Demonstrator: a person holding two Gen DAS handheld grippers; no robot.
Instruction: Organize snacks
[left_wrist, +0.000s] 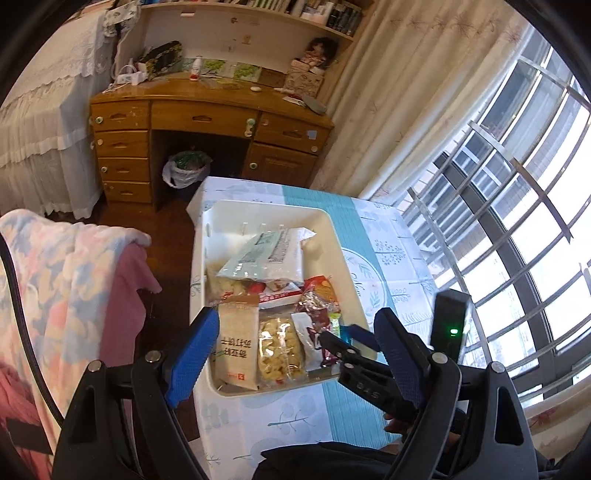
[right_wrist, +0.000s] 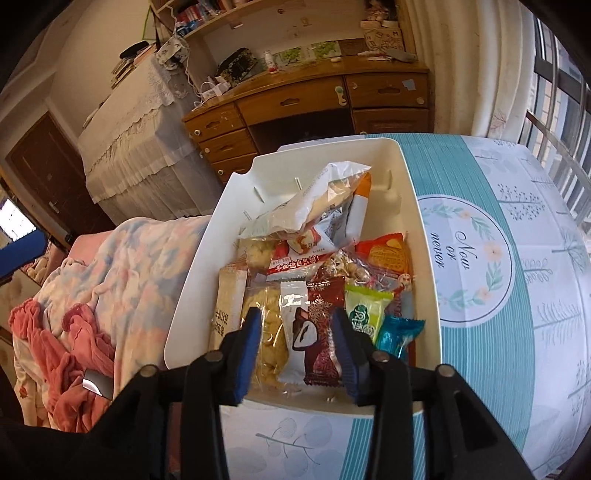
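Note:
A white plastic bin (left_wrist: 334, 236) (right_wrist: 424, 221) full of snack packets stands on the table. In the left wrist view my left gripper (left_wrist: 295, 332) is open and empty, hovering above the bin's near end over a tan cracker packet (left_wrist: 236, 343) and a clear bag of yellow puffs (left_wrist: 280, 347). My right gripper (left_wrist: 341, 338) reaches into the bin from the right. In the right wrist view the right gripper (right_wrist: 295, 332) is open, its fingers on either side of a white and dark red chocolate packet (right_wrist: 299, 332). A green packet (right_wrist: 364, 310) and a blue one (right_wrist: 399, 332) lie beside it.
The table has a teal and white patterned cloth (left_wrist: 391, 258) (right_wrist: 517, 258). A chair draped with a floral blanket (left_wrist: 62, 280) (right_wrist: 110, 266) stands at the left. A wooden desk (left_wrist: 207, 122) and a lined bin (left_wrist: 186, 170) are behind. Barred windows (left_wrist: 517, 206) are at the right.

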